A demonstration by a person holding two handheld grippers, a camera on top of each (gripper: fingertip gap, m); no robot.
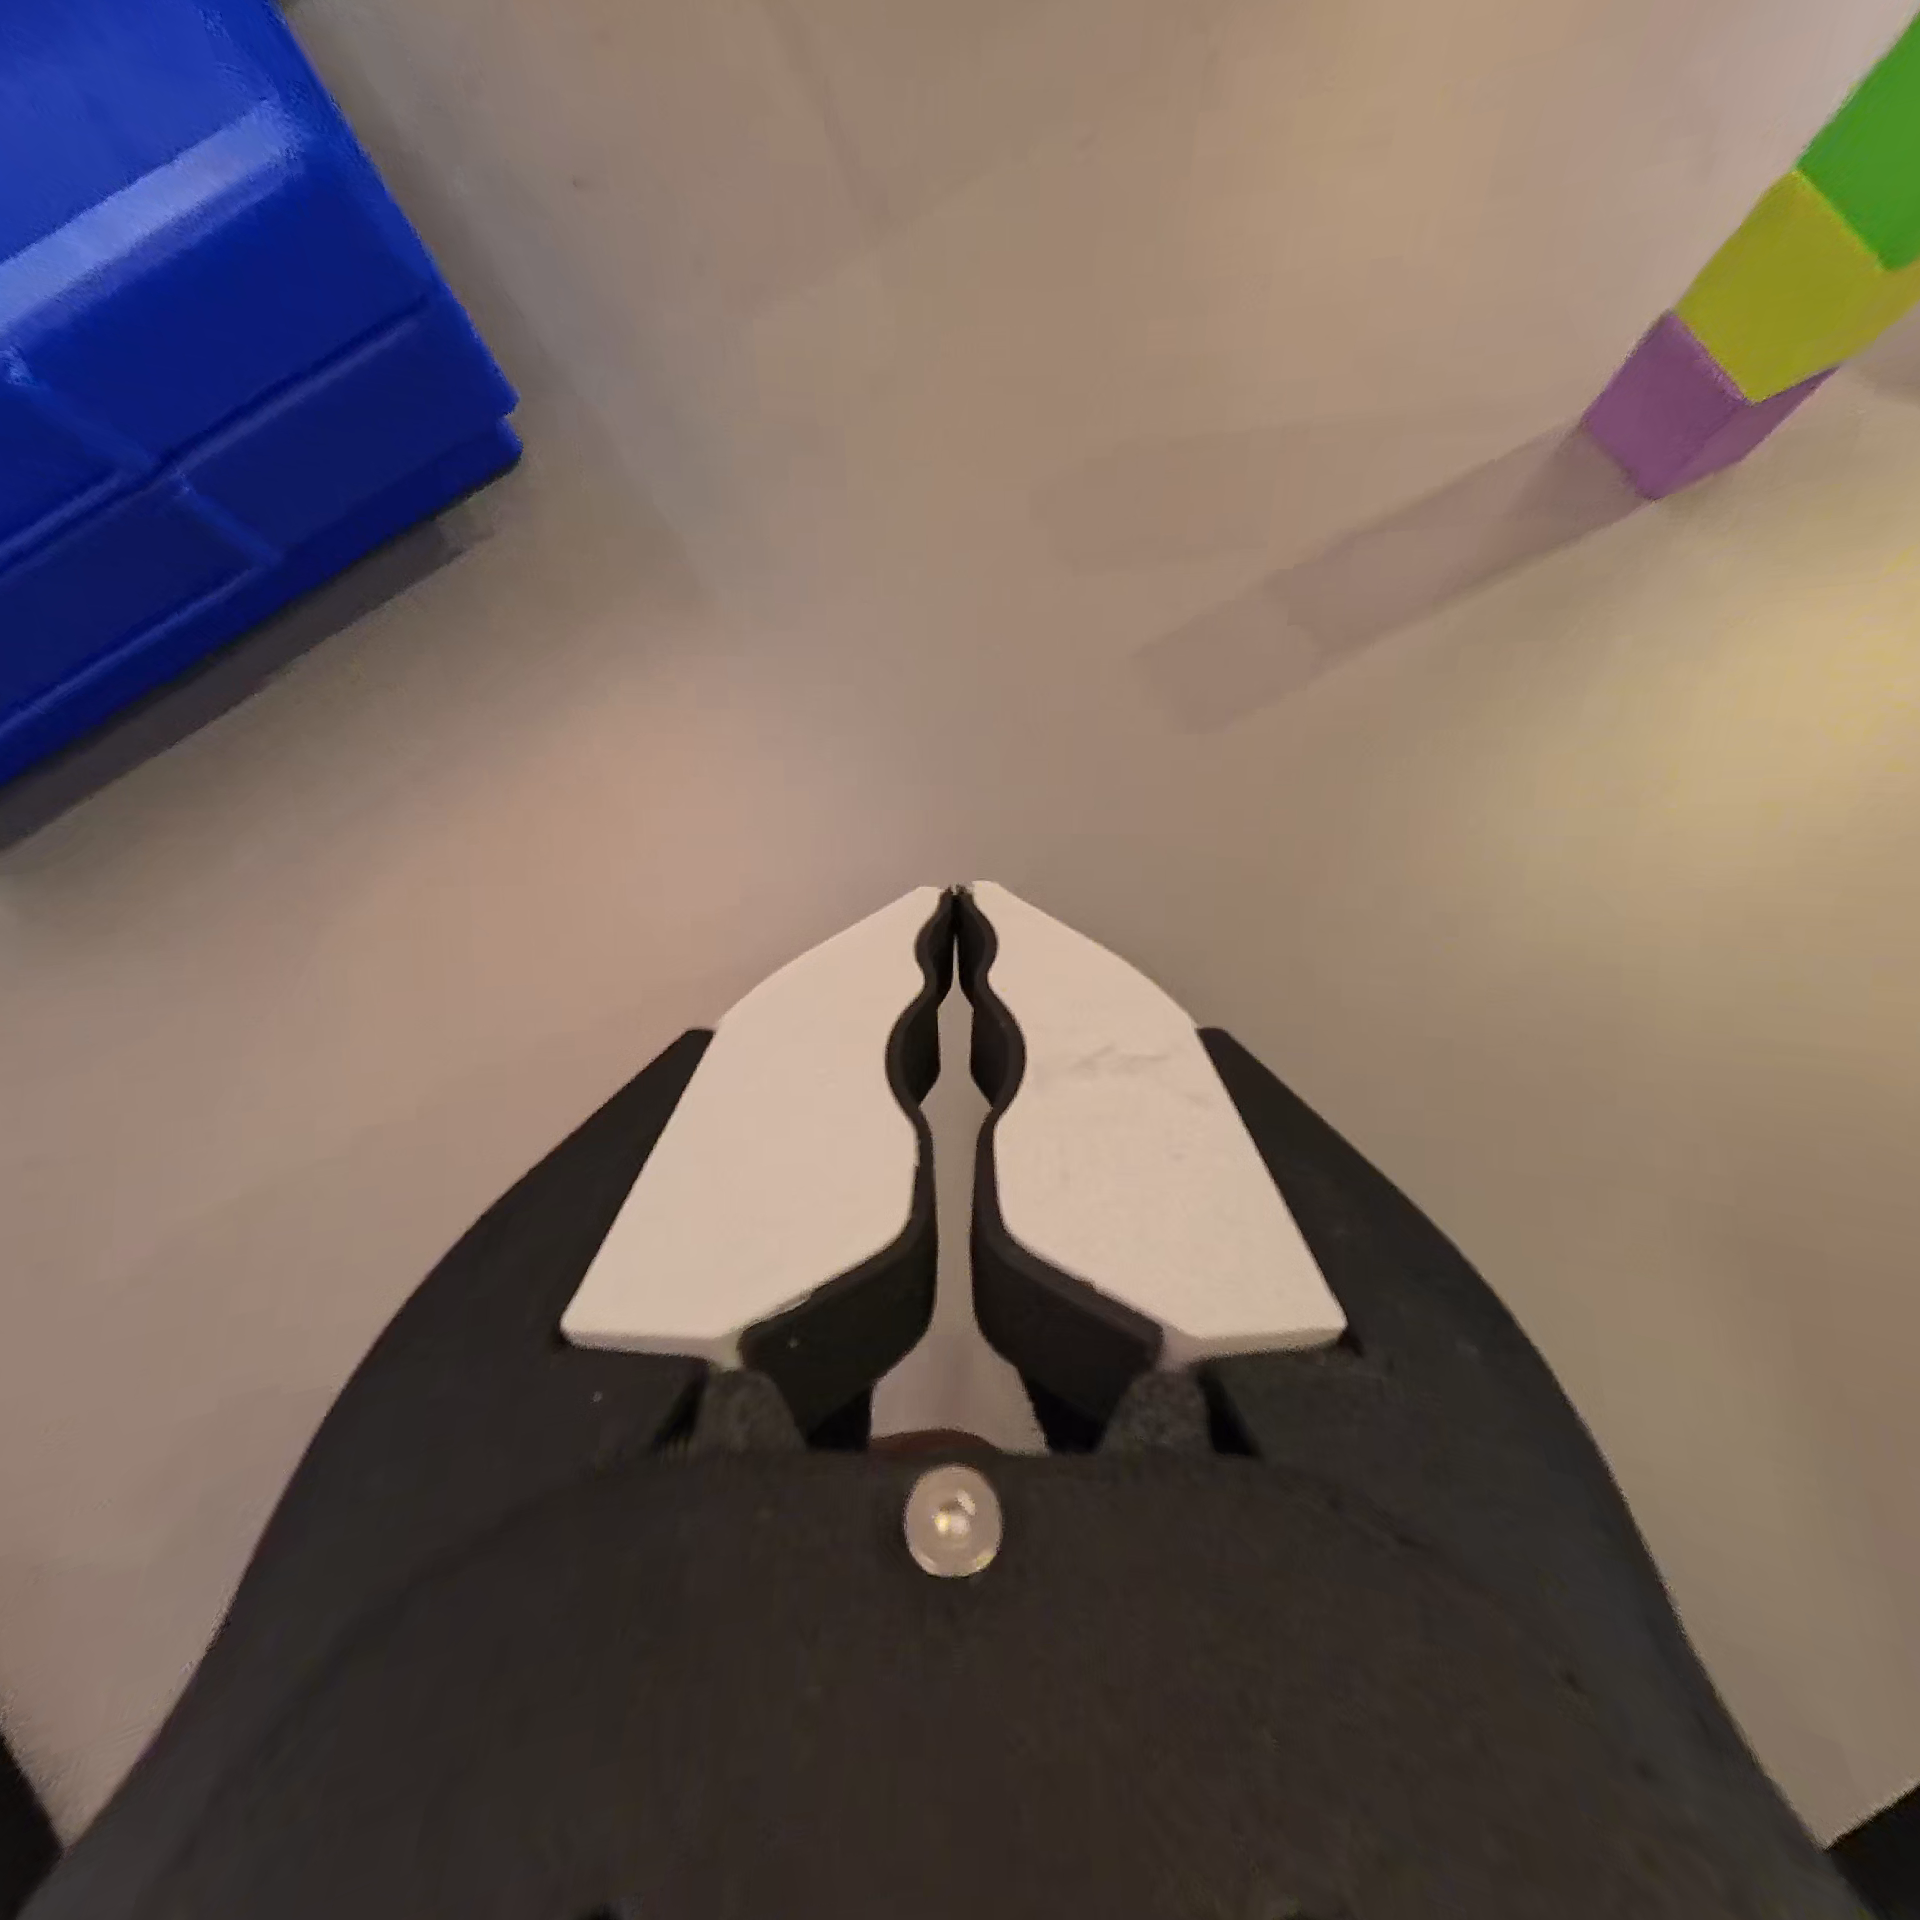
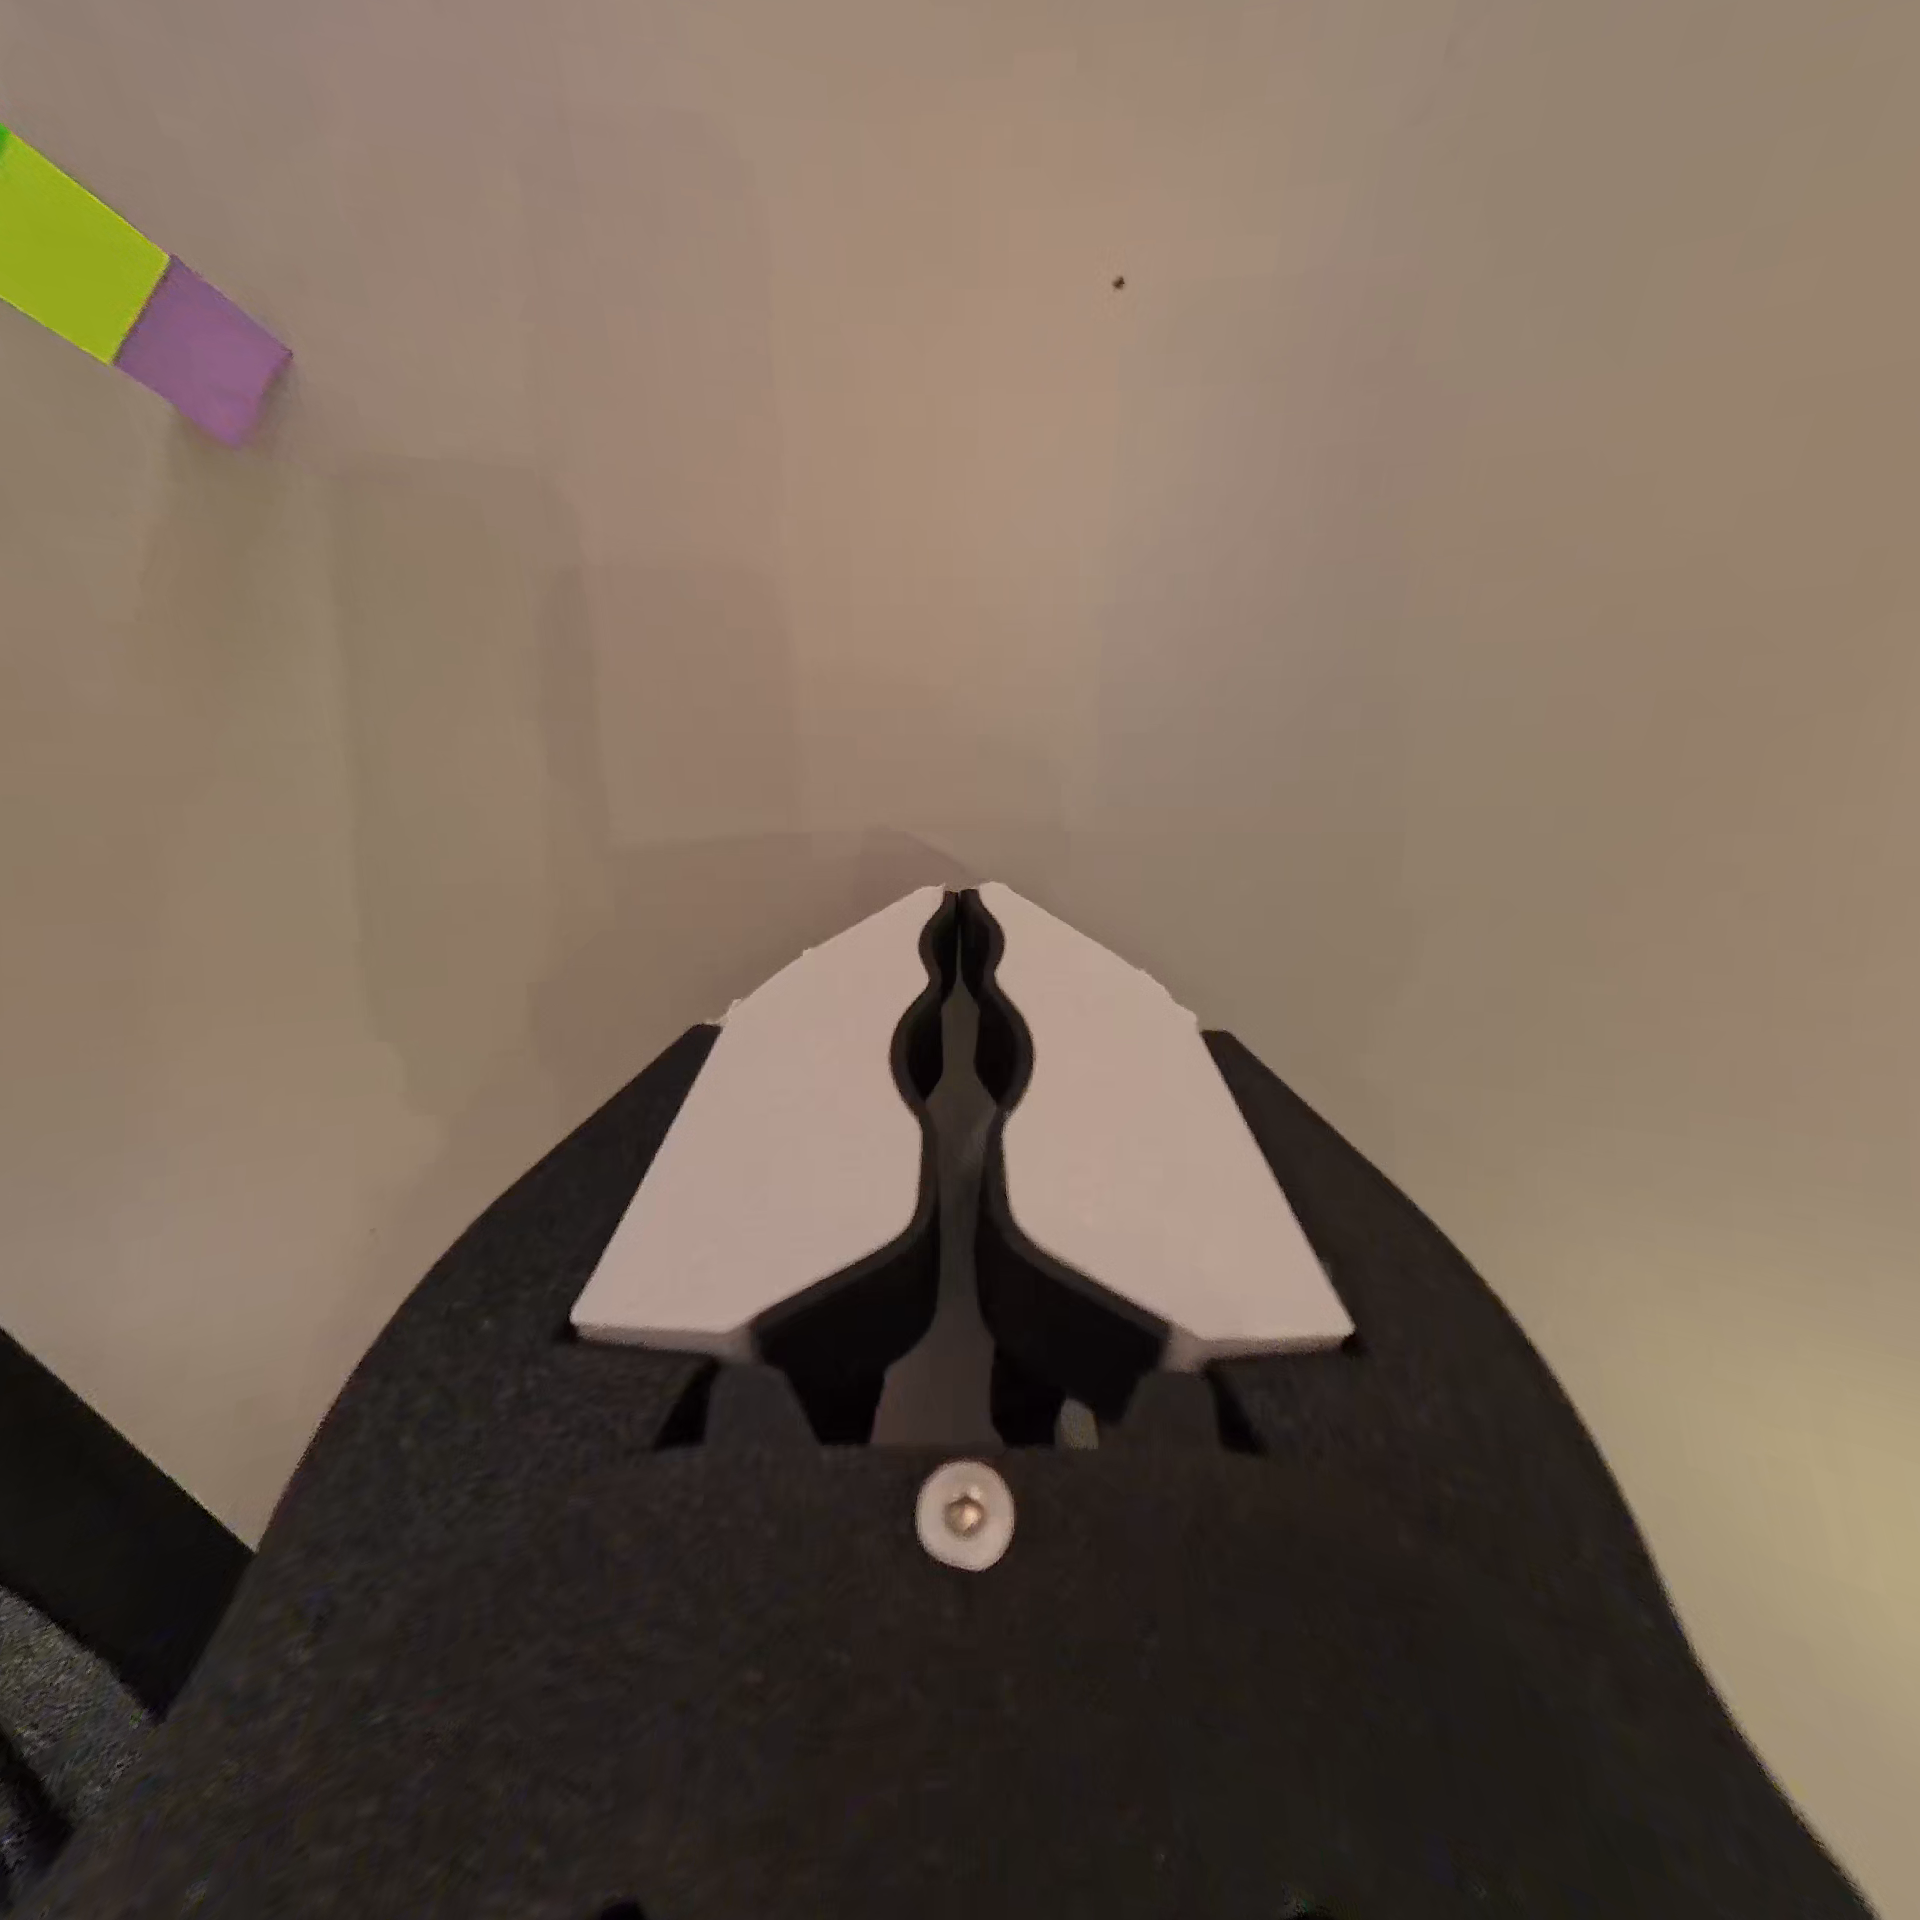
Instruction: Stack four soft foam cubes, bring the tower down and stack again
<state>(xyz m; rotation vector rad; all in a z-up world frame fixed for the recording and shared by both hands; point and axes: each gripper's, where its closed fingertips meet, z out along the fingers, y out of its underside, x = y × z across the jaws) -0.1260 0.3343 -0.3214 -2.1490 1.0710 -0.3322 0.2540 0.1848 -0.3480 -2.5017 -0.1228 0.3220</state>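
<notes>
A tower of foam cubes stands on the pale table. In the left wrist view it is at the upper right: a purple cube [image 1: 1683,416] at the bottom, a yellow-green cube [image 1: 1797,291] on it, a green cube [image 1: 1870,156] above, cut off by the frame edge. In the right wrist view the tower is at the upper left, with the purple cube [image 2: 203,348] and the yellow-green cube [image 2: 73,260]. My left gripper [image 1: 957,891] is shut with nothing between its pads, well clear of the tower. My right gripper [image 2: 957,891] is shut and empty too, far from the tower.
A blue plastic bin [image 1: 187,416] stands at the upper left of the left wrist view. A dark edge [image 2: 94,1475] shows at the lower left of the right wrist view. The pale table [image 2: 1143,520] spreads ahead of both grippers. The left gripper's tips are roughly 40 cm from the right gripper's.
</notes>
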